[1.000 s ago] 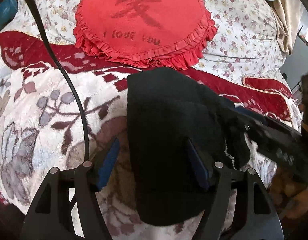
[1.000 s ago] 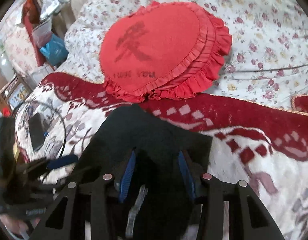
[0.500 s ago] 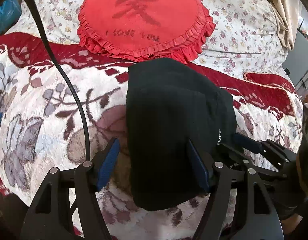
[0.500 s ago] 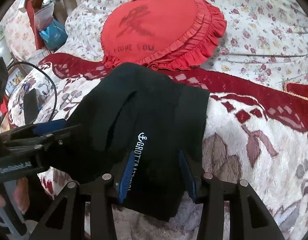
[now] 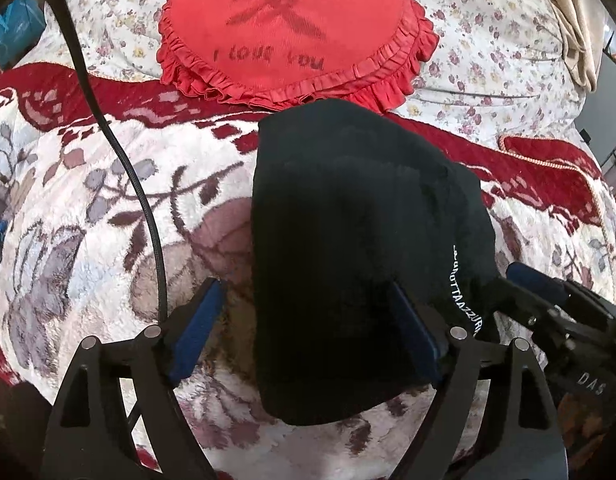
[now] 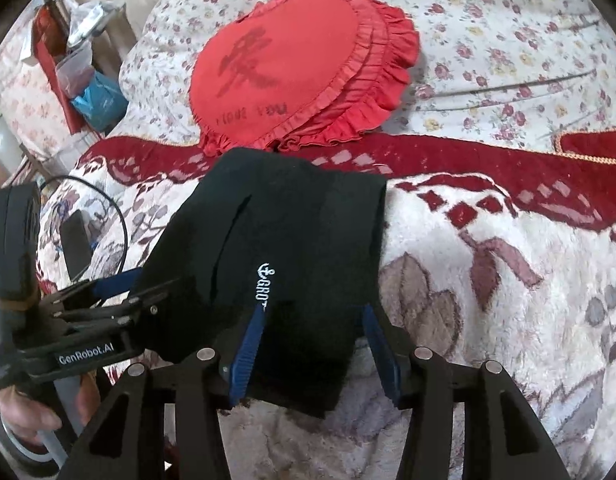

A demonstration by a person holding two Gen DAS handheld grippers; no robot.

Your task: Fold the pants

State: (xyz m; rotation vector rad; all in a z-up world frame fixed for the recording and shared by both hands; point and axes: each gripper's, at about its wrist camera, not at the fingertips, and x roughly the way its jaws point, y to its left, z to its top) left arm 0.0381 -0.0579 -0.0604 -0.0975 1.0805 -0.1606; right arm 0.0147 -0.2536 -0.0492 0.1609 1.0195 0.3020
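Note:
The black pants [image 5: 348, 248] lie folded into a compact bundle on the flowered blanket, with white lettering on one edge; they also show in the right wrist view [image 6: 283, 248]. My left gripper [image 5: 308, 320] is open, its blue pads on either side of the bundle's near left part. My right gripper [image 6: 312, 344] is open over the bundle's near right corner, and shows at the right of the left wrist view [image 5: 548, 304]. The left gripper shows at the left of the right wrist view [image 6: 107, 292].
A red heart-shaped cushion [image 5: 291, 28] lies just beyond the pants on a floral sheet [image 5: 488, 40]. A black cable [image 5: 127, 168] runs across the blanket [image 5: 87, 220] at left. A dark phone-like object [image 6: 75, 248] lies on the blanket. Bags [image 6: 87, 72] stand beside the bed.
The right gripper has opened and drawn back, leaving the pants lying on the blanket. Both grippers have pulled back slightly toward the near edge.

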